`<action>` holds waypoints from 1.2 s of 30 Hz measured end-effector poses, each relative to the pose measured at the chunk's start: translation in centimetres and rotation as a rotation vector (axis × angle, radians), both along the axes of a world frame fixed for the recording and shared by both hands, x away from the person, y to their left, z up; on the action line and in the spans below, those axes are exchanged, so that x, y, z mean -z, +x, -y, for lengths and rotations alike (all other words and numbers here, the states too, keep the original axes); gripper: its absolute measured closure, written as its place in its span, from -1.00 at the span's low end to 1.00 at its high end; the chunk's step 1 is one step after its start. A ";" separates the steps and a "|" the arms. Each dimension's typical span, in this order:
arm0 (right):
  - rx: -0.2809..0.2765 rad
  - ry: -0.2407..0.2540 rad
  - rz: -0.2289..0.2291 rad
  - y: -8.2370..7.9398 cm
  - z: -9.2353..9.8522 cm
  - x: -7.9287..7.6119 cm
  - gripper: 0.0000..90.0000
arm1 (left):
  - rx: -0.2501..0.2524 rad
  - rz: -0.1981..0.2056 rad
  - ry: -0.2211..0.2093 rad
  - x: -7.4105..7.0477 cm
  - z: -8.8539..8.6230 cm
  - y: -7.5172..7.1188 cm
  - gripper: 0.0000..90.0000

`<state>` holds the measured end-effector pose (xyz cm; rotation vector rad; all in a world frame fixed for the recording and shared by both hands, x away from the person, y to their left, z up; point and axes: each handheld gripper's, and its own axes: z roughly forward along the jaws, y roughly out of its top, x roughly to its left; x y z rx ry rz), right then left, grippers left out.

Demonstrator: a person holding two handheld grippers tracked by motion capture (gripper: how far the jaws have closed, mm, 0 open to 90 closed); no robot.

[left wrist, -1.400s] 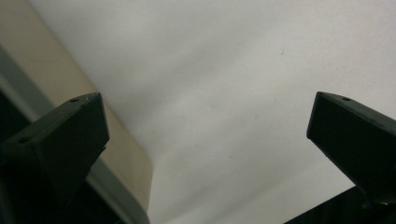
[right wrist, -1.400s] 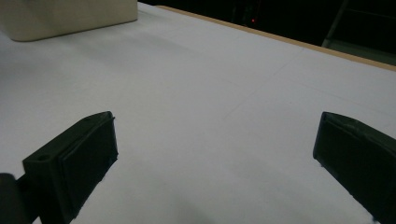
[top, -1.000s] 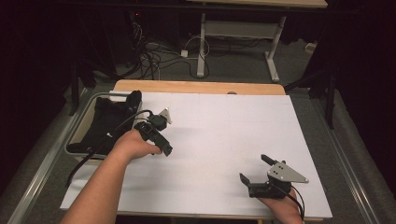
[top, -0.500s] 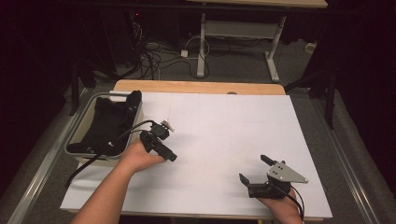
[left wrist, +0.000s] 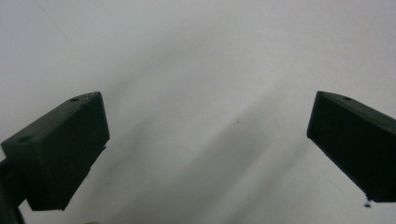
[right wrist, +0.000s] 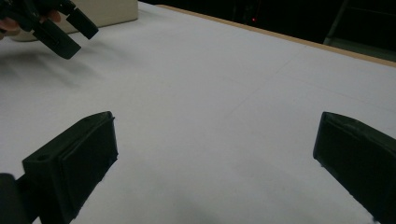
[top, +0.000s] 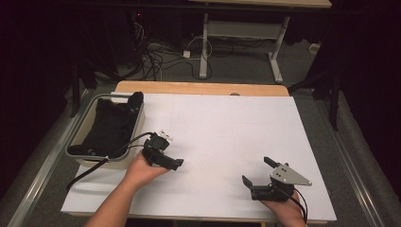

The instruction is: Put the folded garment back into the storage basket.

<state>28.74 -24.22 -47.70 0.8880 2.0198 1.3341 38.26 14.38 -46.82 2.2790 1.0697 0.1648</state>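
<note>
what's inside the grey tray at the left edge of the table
A black garment lies bunched in the tray, one end draped over the far rim. It covers the tray floor, so anything beneath it is hidden.

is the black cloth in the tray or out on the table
In the tray. The crumpled black cloth lies inside the grey-rimmed tray at the table's left edge, one end draped over the far rim; the left gripper is empty.

dark room, desk frame (top: 222, 33), floor cables (top: 156, 56)
</note>
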 end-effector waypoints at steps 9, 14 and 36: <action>0.008 0.011 0.010 -0.1 0.0 0.0 -0.99 | -0.018 0.137 -0.144 1.8 -0.7 -1.6 -1.00; 0.017 0.019 0.012 -0.1 0.0 0.1 -0.99 | -0.022 0.232 -0.227 2.1 -1.3 -2.5 -1.00; 0.110 0.068 0.036 -1.0 0.5 0.2 -0.99 | -0.001 0.492 -0.446 2.1 -3.5 -5.5 -1.00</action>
